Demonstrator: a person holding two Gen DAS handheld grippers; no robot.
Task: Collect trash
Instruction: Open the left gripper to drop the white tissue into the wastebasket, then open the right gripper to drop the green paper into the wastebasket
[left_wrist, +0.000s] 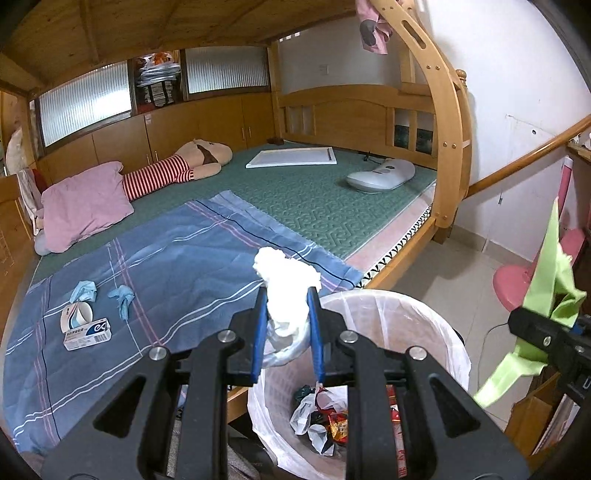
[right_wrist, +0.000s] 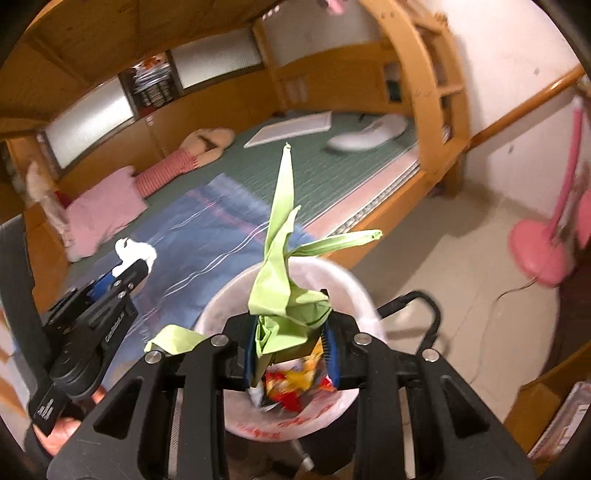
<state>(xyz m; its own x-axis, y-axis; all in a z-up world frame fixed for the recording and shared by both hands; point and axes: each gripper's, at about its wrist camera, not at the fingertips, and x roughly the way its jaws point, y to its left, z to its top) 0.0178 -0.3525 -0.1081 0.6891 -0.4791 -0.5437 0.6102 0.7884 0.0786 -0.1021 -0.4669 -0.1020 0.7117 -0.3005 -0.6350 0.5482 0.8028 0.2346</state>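
The bed (left_wrist: 295, 192) fills the upper and left frame; two blue wads (left_wrist: 83, 291) and a small box (left_wrist: 88, 334) remain on its blue sheet (left_wrist: 184, 280). The lined bin (left_wrist: 424, 332) sits at lower centre. The left hand-held gripper (left_wrist: 286, 317) pinches a white tissue wad (left_wrist: 286, 277) upright, just left of the bin rim. The right hand-held gripper (right_wrist: 291, 336) pinches green paper (right_wrist: 282, 266), long axis upward, directly above the bin opening, so it is nearer to release.

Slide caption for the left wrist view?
Left tool shut on white tissue wad above lined trash bin; blue scraps remain on the bedsheet.
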